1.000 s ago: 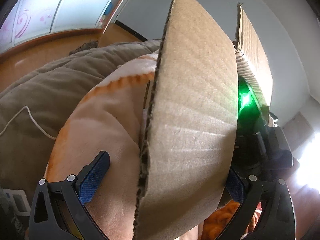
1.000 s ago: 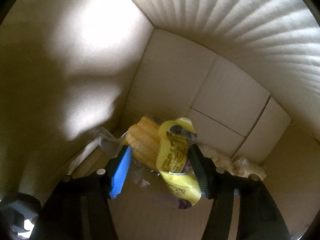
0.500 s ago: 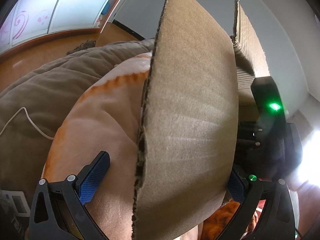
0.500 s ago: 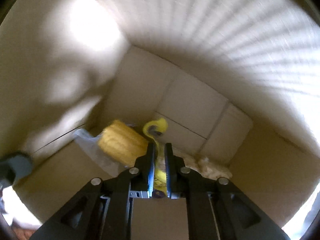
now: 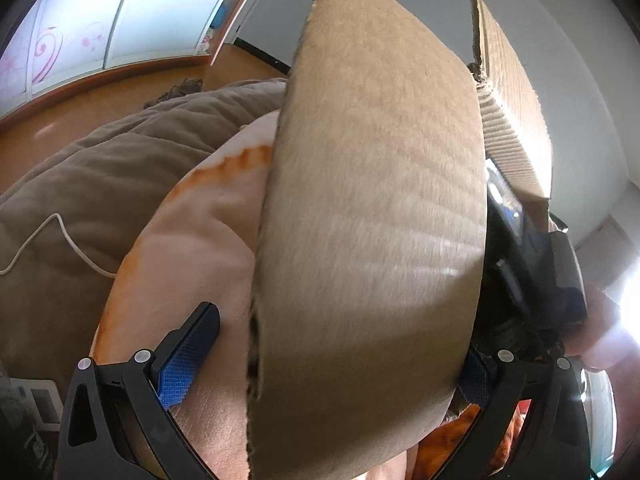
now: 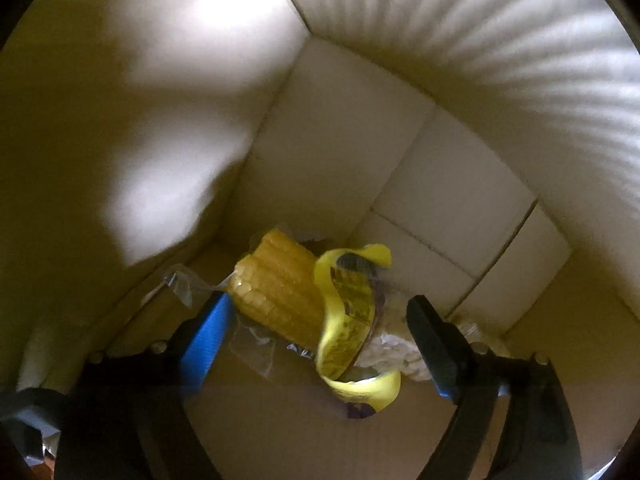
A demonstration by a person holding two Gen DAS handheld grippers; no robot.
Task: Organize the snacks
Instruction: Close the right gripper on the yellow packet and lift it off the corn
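Observation:
My right gripper (image 6: 320,316) is open inside a cardboard box (image 6: 360,168). On the box floor between its fingers lies a vacuum-packed corn cob (image 6: 276,284) with a yellow label (image 6: 348,312), and a pale snack pack (image 6: 396,348) lies beside it. Nothing is held. My left gripper (image 5: 336,344) is open, its fingers on either side of an upright flap of the cardboard box (image 5: 372,220), not pinching it. A second flap (image 5: 512,112) stands behind, with the right gripper's black body (image 5: 528,264) beyond it.
The box sits on a peach and orange blanket (image 5: 188,248) over a brown duvet (image 5: 100,176) with a white cable (image 5: 56,236). An orange fabric (image 5: 452,440) lies at the lower right. Wood floor and wardrobe doors are behind.
My right gripper, shut on the yellow-labelled corn pack half a second ago, has opened and the pack lies on the box floor. The left gripper has hardly moved.

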